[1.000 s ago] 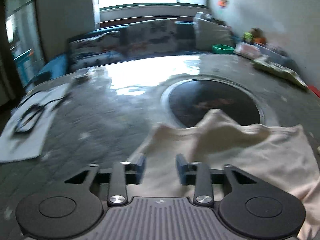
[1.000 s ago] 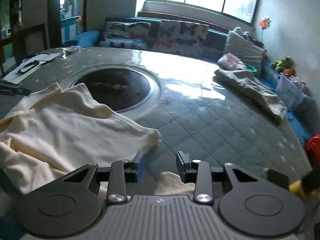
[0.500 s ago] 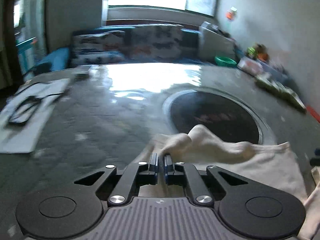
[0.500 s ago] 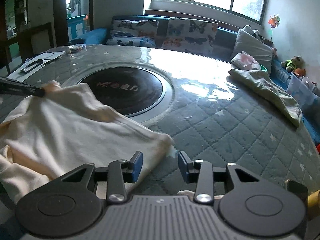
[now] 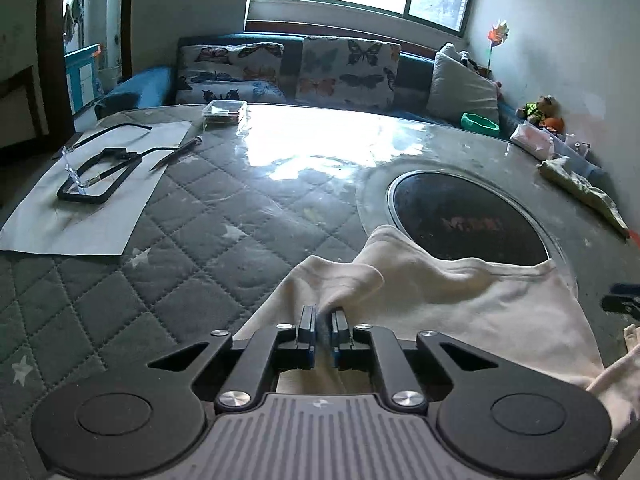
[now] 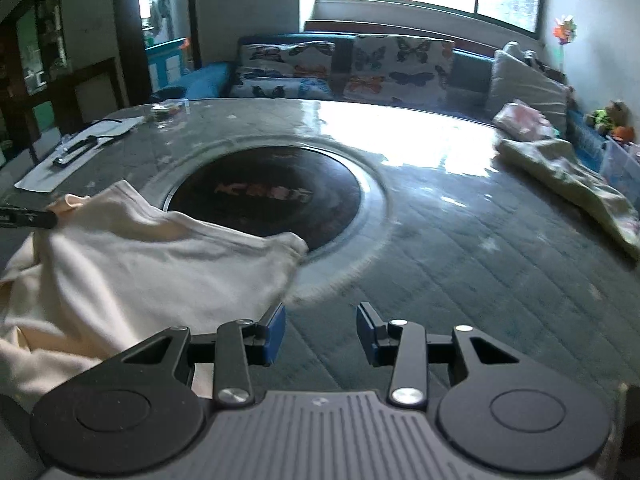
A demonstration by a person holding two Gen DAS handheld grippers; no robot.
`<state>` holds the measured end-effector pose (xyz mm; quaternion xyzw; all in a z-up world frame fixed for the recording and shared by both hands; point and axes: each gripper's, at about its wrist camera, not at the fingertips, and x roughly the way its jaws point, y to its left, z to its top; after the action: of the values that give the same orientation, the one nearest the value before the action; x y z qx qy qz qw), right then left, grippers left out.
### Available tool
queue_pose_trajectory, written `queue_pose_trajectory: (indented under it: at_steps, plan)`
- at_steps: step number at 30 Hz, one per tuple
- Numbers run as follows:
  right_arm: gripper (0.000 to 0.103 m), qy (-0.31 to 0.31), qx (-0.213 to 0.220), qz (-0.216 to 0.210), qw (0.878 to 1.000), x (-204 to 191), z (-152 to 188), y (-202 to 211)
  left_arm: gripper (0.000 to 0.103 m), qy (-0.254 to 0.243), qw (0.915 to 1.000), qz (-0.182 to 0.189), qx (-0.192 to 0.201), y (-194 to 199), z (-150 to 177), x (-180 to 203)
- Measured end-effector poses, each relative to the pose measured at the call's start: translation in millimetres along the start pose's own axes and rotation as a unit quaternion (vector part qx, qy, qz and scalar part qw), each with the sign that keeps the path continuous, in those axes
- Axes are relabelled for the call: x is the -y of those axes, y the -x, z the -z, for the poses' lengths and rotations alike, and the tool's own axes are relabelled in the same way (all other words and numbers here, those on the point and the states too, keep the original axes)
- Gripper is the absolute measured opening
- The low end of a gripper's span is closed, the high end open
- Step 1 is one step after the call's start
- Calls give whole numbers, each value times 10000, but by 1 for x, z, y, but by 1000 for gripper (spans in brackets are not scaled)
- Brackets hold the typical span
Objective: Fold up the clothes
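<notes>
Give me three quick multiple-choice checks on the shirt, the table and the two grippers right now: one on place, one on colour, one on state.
1. Where does the far edge of the shirt lie?
A. Over the rim of the dark round plate in the table
B. On the sofa
C. On the white sheet at the table's left

2. What colour is the shirt?
A. Blue
B. Cream
C. Grey

3. How do the grippers stand?
A. Both open
B. Left gripper shut on the shirt, right gripper open
C. Right shut on the shirt, left open

Answers: 1 A, the cloth overlaps the plate's rim. 2 B, it is pale cream in both views. 3 B, a fold is pinched between the left fingers, while the right fingers stand apart with nothing between them.
</notes>
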<state>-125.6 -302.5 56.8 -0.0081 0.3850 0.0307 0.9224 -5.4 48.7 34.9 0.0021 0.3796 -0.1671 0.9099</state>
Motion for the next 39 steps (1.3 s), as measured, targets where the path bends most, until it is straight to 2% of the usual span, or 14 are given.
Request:
queue_pose_trajectory:
  at_steps: [7,11,15,17,19,21,24,27,30,32,35,38,39]
  plan:
    - [39,6,-43,-276,9996,-18,-23,-38,7,144,9999,-15,68,1,3,-11]
    - [38,-31,-113,-301,9995,-24,-30,-58,6,290,9993,-154,170,8,5,-22]
    - [36,30,-191,-284,9994,-29,-30,-71,5,603,9962,-496,391,23,6,-39]
    - [28,98,-193,-226,9995,-32,-28,-73,5,841,9916,-756,635,43,11,-54]
    - [25,193,-158,-157,9996,-34,-28,-75,5,1066,9851,-1043,858,63,18,-70]
    - [24,230,-148,-142,9995,-35,-28,-75,5,1257,9795,-1284,909,83,31,-88]
    - [24,231,-147,-137,9995,-33,-28,-75,5,1417,9732,-1649,745,101,52,-112]
    - [26,194,-147,-151,9996,-31,-29,-75,7,1515,9710,-1826,287,101,71,-131]
    - [28,188,-140,-161,9996,-31,-29,-75,15,1417,9681,-2065,114,100,71,-133]
    - [33,183,-132,-153,9996,-30,-30,-75,21,1341,9662,-2189,229,102,61,-127]
    - [35,146,-107,-131,9998,-28,-31,-75,29,1156,9674,-2209,438,102,40,-113]
    - [35,131,-130,-163,9997,-26,-31,-77,31,744,9841,-1536,489,87,18,-84]
    - [35,128,-142,-181,9997,-26,-31,-77,34,551,9891,-1283,458,79,12,-71]
